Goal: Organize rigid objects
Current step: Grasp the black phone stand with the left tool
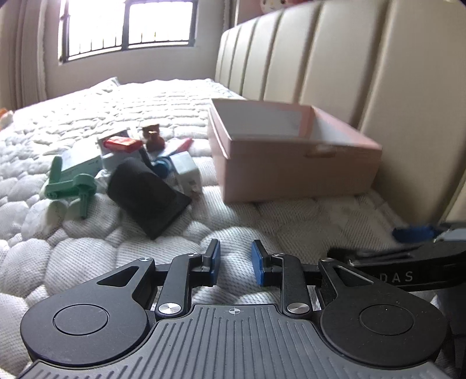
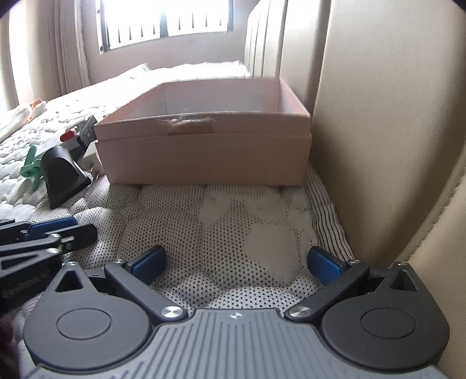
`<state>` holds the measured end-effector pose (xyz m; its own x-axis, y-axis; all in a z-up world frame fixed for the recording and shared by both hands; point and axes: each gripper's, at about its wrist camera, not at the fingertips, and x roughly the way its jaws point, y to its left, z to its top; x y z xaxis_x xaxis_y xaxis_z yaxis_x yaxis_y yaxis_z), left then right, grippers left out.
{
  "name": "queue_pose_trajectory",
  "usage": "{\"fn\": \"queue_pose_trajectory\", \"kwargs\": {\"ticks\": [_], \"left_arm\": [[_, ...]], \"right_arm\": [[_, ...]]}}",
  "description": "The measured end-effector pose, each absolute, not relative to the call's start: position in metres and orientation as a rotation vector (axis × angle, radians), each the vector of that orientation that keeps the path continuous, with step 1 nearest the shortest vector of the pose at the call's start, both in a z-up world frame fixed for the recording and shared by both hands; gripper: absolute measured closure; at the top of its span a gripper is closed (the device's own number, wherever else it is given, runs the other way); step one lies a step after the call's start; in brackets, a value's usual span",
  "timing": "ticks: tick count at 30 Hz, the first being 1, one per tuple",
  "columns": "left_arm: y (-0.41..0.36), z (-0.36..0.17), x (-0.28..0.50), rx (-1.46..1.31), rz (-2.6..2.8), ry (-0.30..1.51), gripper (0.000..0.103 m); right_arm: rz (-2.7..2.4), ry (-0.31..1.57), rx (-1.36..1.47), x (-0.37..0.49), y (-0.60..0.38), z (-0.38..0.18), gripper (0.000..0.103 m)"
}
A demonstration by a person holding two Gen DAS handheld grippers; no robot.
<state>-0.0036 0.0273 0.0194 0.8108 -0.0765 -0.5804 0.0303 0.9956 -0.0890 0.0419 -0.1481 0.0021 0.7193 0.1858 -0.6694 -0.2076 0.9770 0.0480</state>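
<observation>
Box: your pink cardboard box (image 2: 204, 151) sits open-topped on the quilted mattress (image 2: 221, 221).
Clutter: hard items (image 1: 131, 166) lie left of it.
Left gripper (image 1: 235, 262): narrowly parted, empty.
Right gripper (image 2: 236, 262): spread wide, empty.

Daylight is pouring through a barred window (image 1: 128, 27) at the far end of the room, washing out the panes and brightening the far stretch of a white quilted mattress (image 1: 163, 99). A cream padded headboard (image 1: 326, 58) with upright channels is running along the mattress's right side and is rising well above it. Pale curtains (image 2: 65, 43) are hanging left of the window, and the plain beige wall (image 1: 201, 61) below the sill is sitting in soft shade
</observation>
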Motion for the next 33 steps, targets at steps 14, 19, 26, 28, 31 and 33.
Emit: {"fn": "queue_pose_trajectory", "kwargs": {"ticks": [14, 19, 26, 28, 31, 33], "left_arm": [[0.131, 0.044, 0.011, -0.447, 0.048, 0.657, 0.076], [0.119, 0.039, 0.031, -0.438, 0.085, 0.669, 0.076], [0.105, 0.043, 0.071, -0.343, 0.173, 0.663, 0.061], [0.098, 0.041, 0.083, -0.301, 0.192, 0.693, 0.05], [0.094, 0.034, 0.092, -0.277, 0.196, 0.717, 0.044], [0.092, 0.029, 0.096, -0.251, 0.19, 0.725, 0.044]], "right_arm": [[0.285, 0.861, -0.104, 0.052, -0.147, 0.007, 0.0], [0.287, 0.846, -0.117, 0.046, -0.144, 0.013, 0.0], [0.259, 0.652, -0.141, 0.006, -0.142, 0.033, 0.0], [0.279, 0.658, -0.152, 0.004, -0.141, 0.035, 0.0], [0.323, 0.663, -0.129, 0.002, -0.145, 0.035, 0.0], [0.322, 0.64, -0.134, -0.003, -0.146, 0.034, 0.0]]}}
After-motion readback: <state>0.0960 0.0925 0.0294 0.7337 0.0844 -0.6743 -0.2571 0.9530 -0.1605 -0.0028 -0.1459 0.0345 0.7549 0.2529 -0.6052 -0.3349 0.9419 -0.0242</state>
